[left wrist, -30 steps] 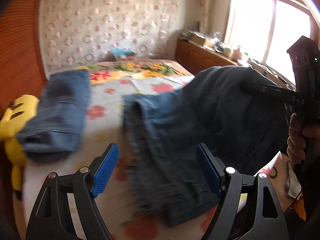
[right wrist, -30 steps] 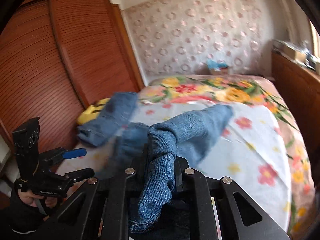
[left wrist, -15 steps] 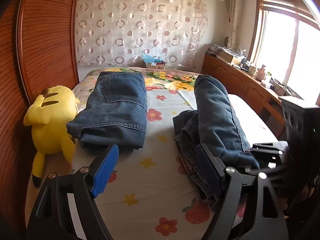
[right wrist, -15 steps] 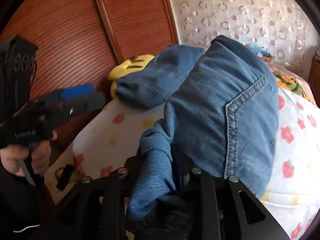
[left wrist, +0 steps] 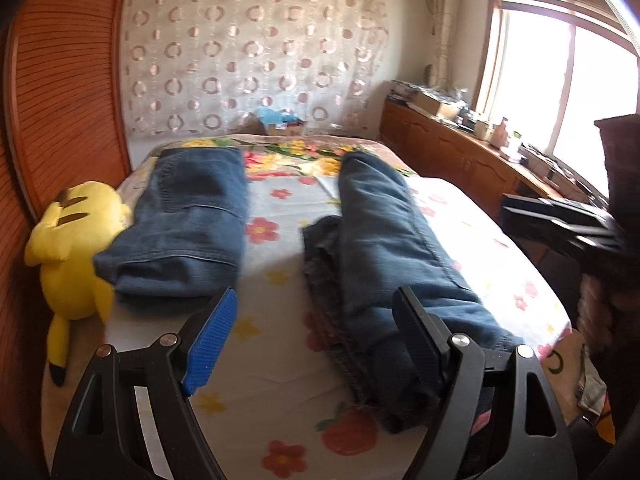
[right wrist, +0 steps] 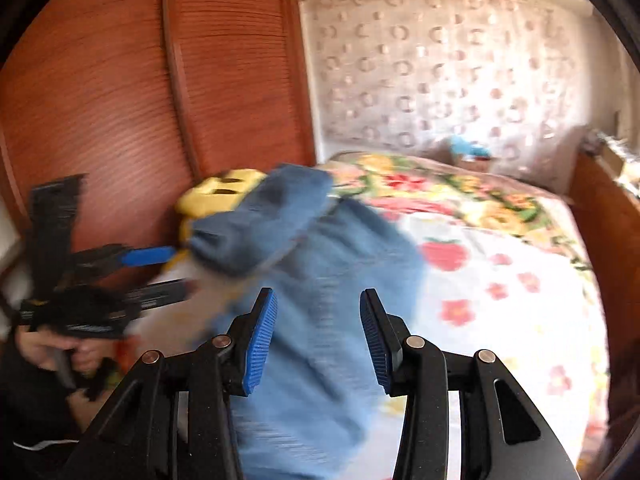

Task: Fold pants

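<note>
A pair of blue jeans (left wrist: 384,256) lies doubled lengthwise on the floral bed (left wrist: 280,360), its near end by my left gripper's right finger. My left gripper (left wrist: 316,340) stands open above the sheet with nothing between its pads. In the left wrist view my right gripper (left wrist: 516,216) shows at the right edge, off the cloth. In the blurred right wrist view my right gripper (right wrist: 318,340) hovers over the jeans (right wrist: 328,360); its jaws are opening and the blue pads touch no denim. My left gripper (right wrist: 160,274) shows at the left, held by a hand (right wrist: 60,348).
A second pair of jeans (left wrist: 188,224), folded, lies on the bed's left side beside a yellow plush toy (left wrist: 68,248). A wooden wardrobe (right wrist: 120,100) runs along the left. A low cabinet (left wrist: 460,156) and window are on the right.
My right gripper was shut on a bunched fold of denim; its jaws have spread and the cloth is out of them. The jeans went from lifted to lying on the bed.
</note>
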A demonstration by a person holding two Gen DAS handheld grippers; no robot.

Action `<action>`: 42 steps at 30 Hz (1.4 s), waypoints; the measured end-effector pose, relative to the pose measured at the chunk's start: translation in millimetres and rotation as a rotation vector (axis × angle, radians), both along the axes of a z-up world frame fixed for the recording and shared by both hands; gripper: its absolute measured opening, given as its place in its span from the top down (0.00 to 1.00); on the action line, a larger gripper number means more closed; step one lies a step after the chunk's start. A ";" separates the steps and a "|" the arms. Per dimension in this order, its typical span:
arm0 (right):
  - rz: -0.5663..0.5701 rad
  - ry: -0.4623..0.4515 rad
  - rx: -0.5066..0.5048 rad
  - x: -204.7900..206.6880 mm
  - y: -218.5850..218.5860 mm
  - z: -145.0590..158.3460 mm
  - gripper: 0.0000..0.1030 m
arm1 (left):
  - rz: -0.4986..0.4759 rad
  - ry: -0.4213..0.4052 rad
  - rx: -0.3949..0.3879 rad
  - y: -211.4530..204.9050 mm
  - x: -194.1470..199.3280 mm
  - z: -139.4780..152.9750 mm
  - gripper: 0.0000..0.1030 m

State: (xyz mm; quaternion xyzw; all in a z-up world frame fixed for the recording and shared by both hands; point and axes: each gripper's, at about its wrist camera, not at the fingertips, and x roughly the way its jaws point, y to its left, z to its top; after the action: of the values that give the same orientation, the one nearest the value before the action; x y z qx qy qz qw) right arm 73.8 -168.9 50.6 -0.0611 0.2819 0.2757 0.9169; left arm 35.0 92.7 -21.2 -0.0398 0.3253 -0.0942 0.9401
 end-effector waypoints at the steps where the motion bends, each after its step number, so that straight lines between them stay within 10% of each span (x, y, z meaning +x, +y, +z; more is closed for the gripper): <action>1: -0.013 -0.001 -0.021 4.9 1.2 -5.6 0.56 | -0.014 0.007 -0.004 -5.5 1.2 -2.5 0.22; 20: 0.022 0.155 -0.132 180.6 59.9 -62.3 0.55 | -0.057 0.150 0.007 -25.4 -3.6 -65.3 0.22; 42: 0.000 0.202 0.004 144.3 4.5 -56.2 0.28 | -0.033 0.063 -0.015 -17.0 17.3 -22.2 0.22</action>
State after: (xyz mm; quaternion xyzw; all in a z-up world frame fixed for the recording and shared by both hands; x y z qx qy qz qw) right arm 218.0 -164.4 -5.5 -0.0314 0.3723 0.2809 0.8840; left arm 52.3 75.7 -43.5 -0.0445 0.3545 -0.1110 0.9274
